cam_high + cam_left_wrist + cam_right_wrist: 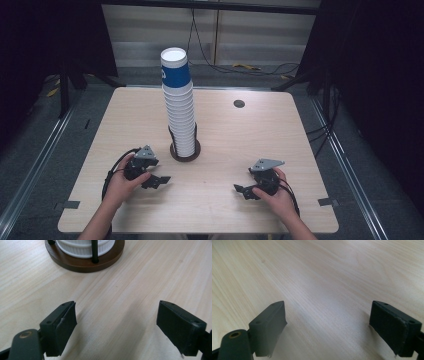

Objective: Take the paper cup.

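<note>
A tall stack of white paper cups (181, 107), the top one with a blue band, stands in a round dark wooden holder (185, 152) with thin black posts near the table's middle. My left gripper (159, 181) rests low over the wood at the front left, jaws pointing right, open and empty. In the left gripper view the holder's base (85, 261) and the bottom cup (83, 246) lie ahead of the open gripper (116, 322). My right gripper (241, 190) sits at the front right, jaws pointing left, and in its own view the gripper (328, 325) stands open over bare wood.
The light wooden table (225, 135) has a small round grommet hole (239, 103) at the back right. Black cables trail from each gripper toward the front edge. Dark floor, rails and stands surround the table.
</note>
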Demonstrator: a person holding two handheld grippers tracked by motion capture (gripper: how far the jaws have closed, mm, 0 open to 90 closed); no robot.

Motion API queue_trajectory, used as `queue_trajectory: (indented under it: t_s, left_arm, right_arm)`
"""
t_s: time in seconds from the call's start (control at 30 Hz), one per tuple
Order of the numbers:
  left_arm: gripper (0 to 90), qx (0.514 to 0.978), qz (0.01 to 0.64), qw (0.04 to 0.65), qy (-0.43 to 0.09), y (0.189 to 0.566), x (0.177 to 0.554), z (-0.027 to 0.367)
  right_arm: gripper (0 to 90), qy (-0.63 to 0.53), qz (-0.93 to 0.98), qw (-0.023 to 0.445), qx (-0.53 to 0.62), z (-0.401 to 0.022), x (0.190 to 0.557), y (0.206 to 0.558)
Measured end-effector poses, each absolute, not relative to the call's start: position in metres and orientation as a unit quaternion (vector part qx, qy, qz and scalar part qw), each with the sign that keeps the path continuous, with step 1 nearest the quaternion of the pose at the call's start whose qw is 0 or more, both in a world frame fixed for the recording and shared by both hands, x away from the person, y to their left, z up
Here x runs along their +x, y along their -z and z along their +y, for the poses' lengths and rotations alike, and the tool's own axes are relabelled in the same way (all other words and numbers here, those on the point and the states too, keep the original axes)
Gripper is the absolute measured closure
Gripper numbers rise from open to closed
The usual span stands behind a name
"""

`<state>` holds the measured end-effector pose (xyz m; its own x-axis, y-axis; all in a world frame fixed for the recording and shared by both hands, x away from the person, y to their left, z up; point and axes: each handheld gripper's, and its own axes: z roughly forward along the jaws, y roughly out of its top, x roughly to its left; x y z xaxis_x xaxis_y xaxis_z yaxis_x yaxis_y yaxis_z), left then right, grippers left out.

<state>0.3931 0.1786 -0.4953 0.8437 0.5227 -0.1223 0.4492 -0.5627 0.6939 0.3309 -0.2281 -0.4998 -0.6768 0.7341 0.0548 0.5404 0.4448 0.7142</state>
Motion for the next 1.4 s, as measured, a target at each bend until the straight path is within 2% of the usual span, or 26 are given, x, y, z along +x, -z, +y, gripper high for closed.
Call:
queue_trajectory:
  t_s: [0.47, 0.57, 0.8, 1.4]
  left_arm:
    - [16.1, 0.873, 0.288, 0.392, -0.032, 0.451, 0.399, 0.186]
    - [16.1, 0.875, 0.287, 0.388, -0.03, 0.444, 0.4, 0.187]
    - [16.1, 0.87, 0.288, 0.401, -0.018, 0.422, 0.408, 0.188]
    - [16.1, 0.855, 0.296, 0.424, -0.026, 0.388, 0.422, 0.186]
  right_arm:
    - [13.4, -0.409, 0.831, 0.107, 0.361, -0.198, 0.355, 0.462]
    - [13.4, -0.398, 0.84, 0.128, 0.346, -0.191, 0.359, 0.451]
    - [13.2, -0.408, 0.84, 0.135, 0.332, -0.183, 0.367, 0.428]
    - [13.0, -0.446, 0.826, 0.127, 0.32, -0.161, 0.388, 0.382]
